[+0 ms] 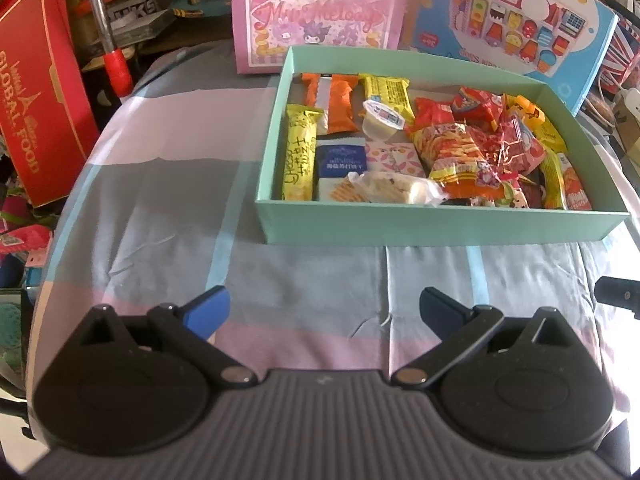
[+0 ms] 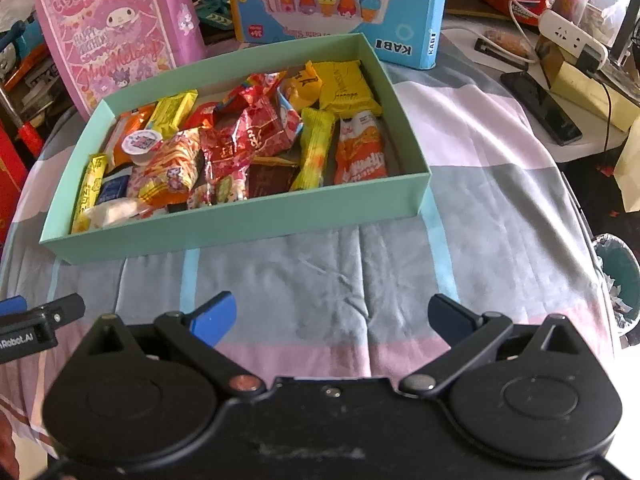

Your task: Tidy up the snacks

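- While both tools hover low over the striped cloth [image 1: 168, 216] that covers the worktop, neither touches anything.
- Left tool [image 1: 324, 312]: its blue-tipped fingers [image 1: 210, 312] are spread wide with nothing between them, short of the box.
- Right tool [image 2: 332, 318]: likewise released, fingers parted and bare, well back from the box's near wall.
- The mint-green box [image 1: 440, 226] sits on the cloth ahead of both tools, open-topped and filled with snacks.
- Along the box's left end lies a yellow bar [image 1: 300, 152], with an orange packet [image 1: 338, 102] behind it and a dark blue packet [image 1: 342, 160] just beside it.
- A small jelly cup [image 1: 382, 118] with a printed lid rests among them, tilted.
- A clear-wrapped white snack [image 1: 396, 188] lies against the near wall.
- Red and yellow wrappers [image 2: 248, 132] pile loosely across the middle.
- At the right end an orange-and-white packet [image 2: 362, 152] lies next to a long yellow-green packet [image 2: 316, 148].
- Behind the box stand a pink birthday box [image 1: 316, 12] and a blue toy box [image 1: 516, 20].
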`<state>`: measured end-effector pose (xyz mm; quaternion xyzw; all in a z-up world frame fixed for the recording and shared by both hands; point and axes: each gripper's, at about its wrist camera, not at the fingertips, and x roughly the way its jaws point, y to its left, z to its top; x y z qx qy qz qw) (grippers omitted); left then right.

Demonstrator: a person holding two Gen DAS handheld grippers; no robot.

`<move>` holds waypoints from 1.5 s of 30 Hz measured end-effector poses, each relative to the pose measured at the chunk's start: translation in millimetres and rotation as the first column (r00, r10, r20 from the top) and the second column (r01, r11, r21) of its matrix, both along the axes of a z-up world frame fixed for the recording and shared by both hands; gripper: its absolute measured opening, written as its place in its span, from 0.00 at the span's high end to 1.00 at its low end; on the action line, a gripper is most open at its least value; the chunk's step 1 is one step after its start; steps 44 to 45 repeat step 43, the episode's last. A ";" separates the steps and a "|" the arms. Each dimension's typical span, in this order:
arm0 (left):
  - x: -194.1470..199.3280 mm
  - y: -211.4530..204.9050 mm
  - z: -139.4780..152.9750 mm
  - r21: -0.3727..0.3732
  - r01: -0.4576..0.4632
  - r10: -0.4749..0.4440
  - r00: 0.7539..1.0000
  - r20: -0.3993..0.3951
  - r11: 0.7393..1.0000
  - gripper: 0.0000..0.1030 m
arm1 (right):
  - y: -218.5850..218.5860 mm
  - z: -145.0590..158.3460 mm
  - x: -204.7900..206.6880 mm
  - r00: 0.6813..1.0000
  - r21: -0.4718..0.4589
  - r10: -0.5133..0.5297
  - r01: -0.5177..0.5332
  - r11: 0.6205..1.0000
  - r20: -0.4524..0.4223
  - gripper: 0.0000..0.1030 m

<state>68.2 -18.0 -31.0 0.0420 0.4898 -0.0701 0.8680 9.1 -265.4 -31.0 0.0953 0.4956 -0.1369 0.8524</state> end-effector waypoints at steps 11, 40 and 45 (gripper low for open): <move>2.7 2.7 0.6 -0.008 -0.010 0.010 1.000 -0.014 1.000 0.00 | 1.1 2.2 -0.4 1.000 -0.005 0.004 -0.004 1.000 0.004 0.00; -2.7 0.7 9.5 0.047 0.003 -0.005 1.000 0.024 0.999 0.00 | 7.5 15.3 -1.6 0.999 -0.039 0.037 -0.036 0.999 0.028 0.00; -2.8 -0.1 10.7 0.059 0.006 -0.008 1.000 0.030 0.998 0.00 | 9.1 16.3 -1.3 0.999 -0.040 0.043 -0.042 0.998 0.026 0.00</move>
